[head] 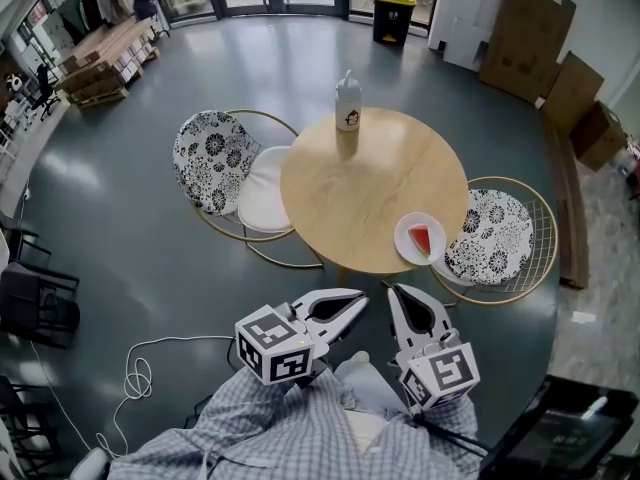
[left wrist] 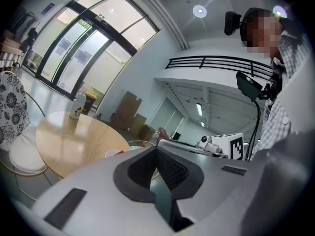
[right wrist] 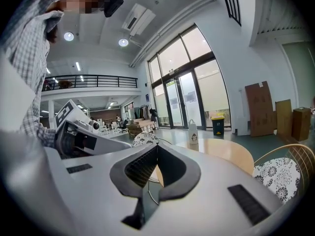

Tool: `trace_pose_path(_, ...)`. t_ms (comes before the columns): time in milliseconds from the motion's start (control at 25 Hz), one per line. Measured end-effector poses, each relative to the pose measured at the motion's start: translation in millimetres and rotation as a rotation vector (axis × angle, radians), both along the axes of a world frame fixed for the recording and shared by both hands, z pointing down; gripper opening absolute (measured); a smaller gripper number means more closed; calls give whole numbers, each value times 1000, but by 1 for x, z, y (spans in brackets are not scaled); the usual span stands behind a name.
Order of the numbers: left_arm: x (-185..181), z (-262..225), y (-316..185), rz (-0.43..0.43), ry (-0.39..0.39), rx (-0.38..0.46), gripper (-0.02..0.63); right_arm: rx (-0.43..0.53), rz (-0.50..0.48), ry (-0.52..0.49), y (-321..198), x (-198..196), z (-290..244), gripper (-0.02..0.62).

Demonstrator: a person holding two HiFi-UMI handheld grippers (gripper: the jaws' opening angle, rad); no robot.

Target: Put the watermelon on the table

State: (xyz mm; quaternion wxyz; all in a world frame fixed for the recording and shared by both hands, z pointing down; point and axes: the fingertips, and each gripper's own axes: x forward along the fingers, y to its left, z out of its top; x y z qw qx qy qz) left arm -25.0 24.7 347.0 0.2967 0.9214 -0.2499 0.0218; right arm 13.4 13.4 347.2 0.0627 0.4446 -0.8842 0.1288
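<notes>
Table: a round light-wood table (head: 360, 193) stands on a dark grey floor (head: 130, 238). Every place below is given from it, as the head view shows it.
Watermelon: a red wedge-shaped watermelon slice (head: 424, 239) lies on a small round white plate (head: 401, 234). The plate sits on the table top at its near-right edge, well apart from both grippers.
Bottle: a white bottle with a cartoon print (head: 347, 103) stands upright near the table's far edge, across the top from the plate.
Left chair: a gold wire chair with a black-and-white floral cushion (head: 210, 158) and a white seat pad (head: 263, 190) stands just beside the table's left edge.
Right chair: a second gold wire chair with a floral cushion (head: 492, 236) stands just beside the table's right edge, close to the plate.
Left gripper: the grey left gripper (head: 352, 304) is held short of the table's near edge, pointing toward it. Its jaws meet at the tips, and only an empty hollow shows between the black pads (left wrist: 172, 171). It holds nothing.
Right gripper: the grey right gripper (head: 398, 296) is just beside the left one, also short of the near edge. Its jaws are closed tip to tip, with nothing between the ribbed pads (right wrist: 140, 168).
Person: a checked shirt (head: 290, 438) fills the bottom edge, nearer the camera than the grippers.
Beyond the table: a dark bin with a yellow lid (head: 393, 13) stands on the far side by the glass doors. Brown cardboard sheets (head: 535, 38) lean at the far right.
Floor, near-left of the table: a thin white cable (head: 140, 373) lies in loops.
</notes>
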Motion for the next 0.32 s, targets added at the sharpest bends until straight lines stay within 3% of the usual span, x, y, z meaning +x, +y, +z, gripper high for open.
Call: trace_pose_path(320,-4,2,-1,3,-3,-11,8,-17,-10,9,-2,-7,1,9)
